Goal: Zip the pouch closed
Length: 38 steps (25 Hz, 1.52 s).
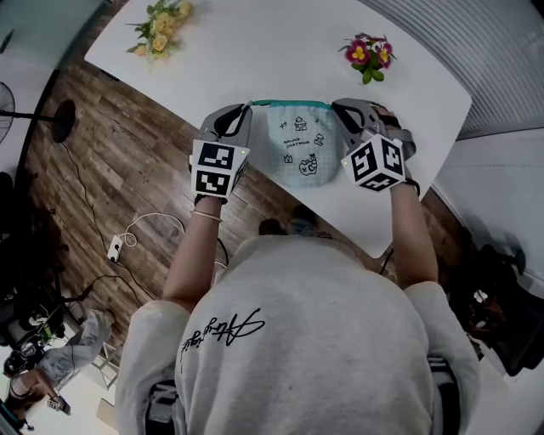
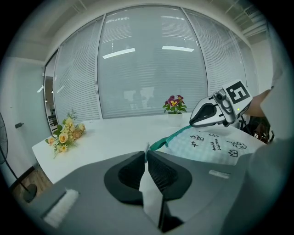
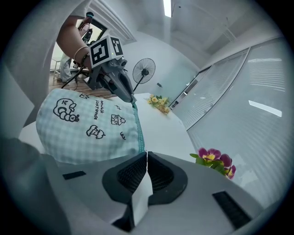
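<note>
A pale green checked pouch (image 1: 302, 149) with small black drawings and a teal zipper band (image 1: 293, 104) along its top is stretched between my two grippers, above the white table (image 1: 255, 51) near its front edge. My left gripper (image 1: 248, 107) is shut on the band's left end, where a small tab (image 2: 147, 148) shows at the closed tips. My right gripper (image 1: 337, 106) is shut on the right end of the band (image 3: 140, 140). In the left gripper view the pouch (image 2: 213, 147) reaches across to the right gripper (image 2: 191, 124). In the right gripper view it (image 3: 87, 128) runs to the left gripper (image 3: 132, 102). Whether the zipper is open is hidden.
A bunch of yellow flowers (image 1: 161, 25) lies at the table's far left. A small pot of purple and yellow flowers (image 1: 367, 53) stands at the far right. Wooden floor with a cable and power strip (image 1: 115, 248) lies left of the table. A standing fan (image 3: 143, 72) is beyond.
</note>
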{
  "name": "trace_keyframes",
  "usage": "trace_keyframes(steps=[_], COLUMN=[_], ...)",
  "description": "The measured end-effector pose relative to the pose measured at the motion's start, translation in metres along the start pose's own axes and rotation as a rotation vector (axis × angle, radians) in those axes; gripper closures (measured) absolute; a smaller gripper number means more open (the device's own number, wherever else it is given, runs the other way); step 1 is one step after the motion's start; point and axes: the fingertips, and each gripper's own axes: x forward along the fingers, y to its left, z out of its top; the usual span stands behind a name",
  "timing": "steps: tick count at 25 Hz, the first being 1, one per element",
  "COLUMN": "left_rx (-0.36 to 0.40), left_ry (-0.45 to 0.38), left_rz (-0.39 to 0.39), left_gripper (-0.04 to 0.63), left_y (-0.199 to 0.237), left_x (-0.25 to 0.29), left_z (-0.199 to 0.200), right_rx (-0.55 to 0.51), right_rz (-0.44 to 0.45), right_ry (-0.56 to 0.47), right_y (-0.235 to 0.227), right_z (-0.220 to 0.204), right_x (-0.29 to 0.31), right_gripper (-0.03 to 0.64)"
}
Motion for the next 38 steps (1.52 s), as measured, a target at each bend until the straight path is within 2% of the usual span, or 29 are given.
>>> trace_keyframes(steps=[38], left_rx=[0.161], left_ry=[0.169], left_rz=[-0.026], left_gripper=[0.569], left_y=[-0.011], left_x=[0.024], left_z=[-0.04], right_rx=[0.041], right_rz=[0.083], right_ry=[0.075], right_y=[0.025], right_z=[-0.022], right_x=[0.02], right_gripper=[0.607])
